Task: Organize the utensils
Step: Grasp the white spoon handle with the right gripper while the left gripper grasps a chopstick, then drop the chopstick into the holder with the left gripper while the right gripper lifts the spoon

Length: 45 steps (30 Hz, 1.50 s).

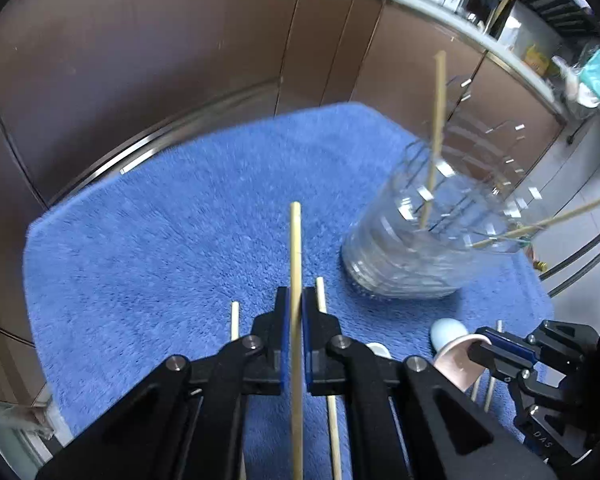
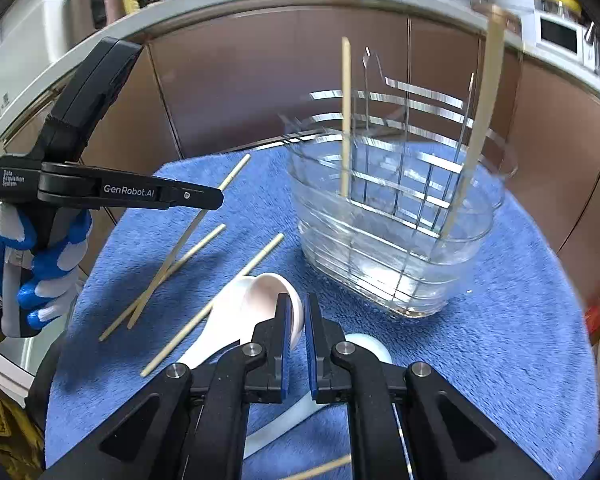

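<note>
chopsticks are the bulk of this job, and two already stand in the clear plastic holder (image 2: pixel 396 216) with its wire divider: one upright near the middle of the right wrist view (image 2: pixel 345 120), one leaning at the upper right (image 2: pixel 480 132). that part i count as done.

my left claw (image 1: pixel 296 312) is closed on a single chopstick (image 1: pixel 295 248), which runs straight up the centre of the left wrist view between the blue pads. the holder sits to the right of it in that view, well apart, so this one is in hand but not yet delivered.

my right claw (image 2: pixel 299 320) has its jaws pressed on the rim of a white ceramic soup spoon (image 2: pixel 236 312), low in the centre of the right wrist view; the bowl is at the pads and the handle trails toward the lower left. whether it is clear of the blue towel (image 2: pixel 500 340) on the desk i cannot tell.

still to go, as i judge it: loose chopsticks on the towel at centre left of the right wrist view (image 2: pixel 212 300), another at the bottom edge (image 2: pixel 320 470), plus a pale blue rounded piece (image 1: pixel 448 330) just beside the spoon. less than half sorted, i would say.
</note>
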{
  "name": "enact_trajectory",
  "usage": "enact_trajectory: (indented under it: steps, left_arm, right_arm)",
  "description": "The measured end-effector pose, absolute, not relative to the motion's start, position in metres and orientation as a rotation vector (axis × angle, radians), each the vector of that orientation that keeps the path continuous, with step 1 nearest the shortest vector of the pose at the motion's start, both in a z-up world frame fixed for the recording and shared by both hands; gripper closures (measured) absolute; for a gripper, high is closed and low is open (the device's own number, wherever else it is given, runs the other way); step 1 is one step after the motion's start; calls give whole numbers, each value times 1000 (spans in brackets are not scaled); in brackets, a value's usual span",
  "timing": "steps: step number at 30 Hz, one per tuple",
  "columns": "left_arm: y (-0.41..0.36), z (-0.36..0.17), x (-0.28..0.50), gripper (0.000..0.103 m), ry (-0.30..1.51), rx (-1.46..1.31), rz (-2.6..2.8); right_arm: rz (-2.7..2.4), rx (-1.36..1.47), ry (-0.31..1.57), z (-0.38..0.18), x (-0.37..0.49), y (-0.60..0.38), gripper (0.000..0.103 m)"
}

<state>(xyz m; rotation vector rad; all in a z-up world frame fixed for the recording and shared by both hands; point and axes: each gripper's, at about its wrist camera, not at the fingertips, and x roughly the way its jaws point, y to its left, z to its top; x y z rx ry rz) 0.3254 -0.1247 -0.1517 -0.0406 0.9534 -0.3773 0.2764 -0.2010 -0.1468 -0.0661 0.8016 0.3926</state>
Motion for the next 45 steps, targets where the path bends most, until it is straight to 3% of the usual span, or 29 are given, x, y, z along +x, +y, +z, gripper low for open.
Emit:
enact_trajectory:
  steps: [15, 27, 36, 45]
  left_arm:
    - [-106, -93, 262, 98, 738, -105, -417]
    - [-128, -16, 279, 98, 533, -169, -471]
    - [-149, 18, 322, 98, 388, -266, -446]
    - [-187, -2, 354, 98, 310, -274, -335]
  right_arm:
    - [181, -95, 539, -71, 202, -208, 96]
    - [-104, -150, 225, 8, 240, -223, 96]
    - [-233, -147, 173, 3, 285, -247, 96]
    - [-274, -148, 201, -31, 309, -262, 96]
